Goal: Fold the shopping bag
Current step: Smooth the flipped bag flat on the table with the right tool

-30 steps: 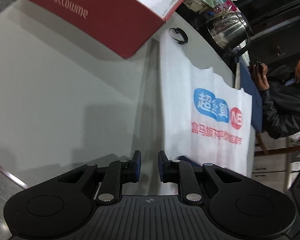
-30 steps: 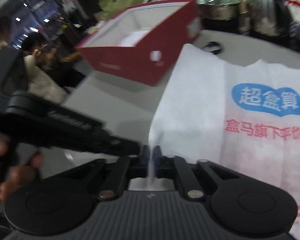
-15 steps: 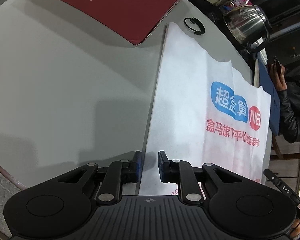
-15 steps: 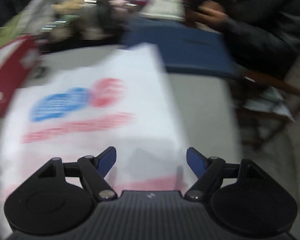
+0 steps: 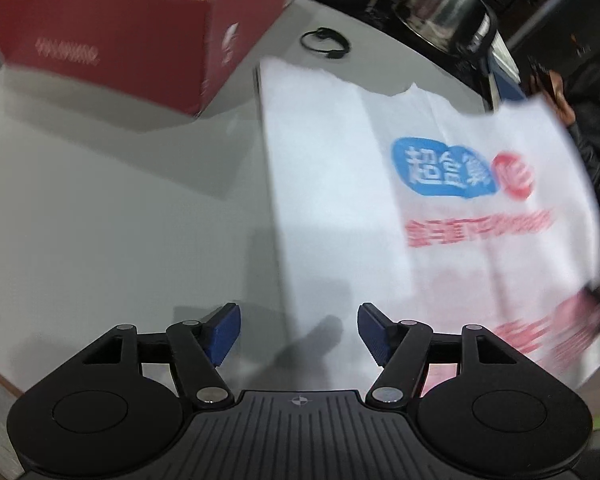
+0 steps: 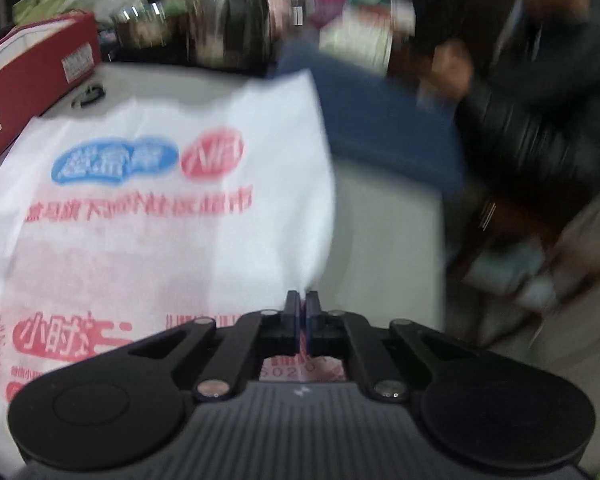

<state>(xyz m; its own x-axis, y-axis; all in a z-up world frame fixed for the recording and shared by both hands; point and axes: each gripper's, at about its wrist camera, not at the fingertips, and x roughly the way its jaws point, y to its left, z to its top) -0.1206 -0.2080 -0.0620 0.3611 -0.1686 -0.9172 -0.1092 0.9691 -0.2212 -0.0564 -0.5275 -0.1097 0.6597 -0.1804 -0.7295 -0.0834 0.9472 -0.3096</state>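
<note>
A white shopping bag (image 5: 340,160) with blue and red print lies flat on the grey table (image 5: 100,220). My left gripper (image 5: 299,330) hovers over the bag's near left edge. Its jaws are opening, and the edge runs below the gap without the pads touching it. In the right wrist view my right gripper (image 6: 303,304) is shut on the right edge of the bag (image 6: 160,240), which rises in a small peak into the pads. That far right side looks lifted off the table in the left wrist view.
A red open box (image 5: 120,40) stands at the back left, close to the bag's far corner. A black ring (image 5: 324,42) lies behind the bag and a steel kettle (image 5: 448,16) beyond it. A person in a dark jacket (image 6: 540,120) sits past the table's right edge.
My left gripper's jaws have spread wide as it slid over the bag's left edge. My right gripper left the left edge, swung to the right edge, opened, then shut on it.
</note>
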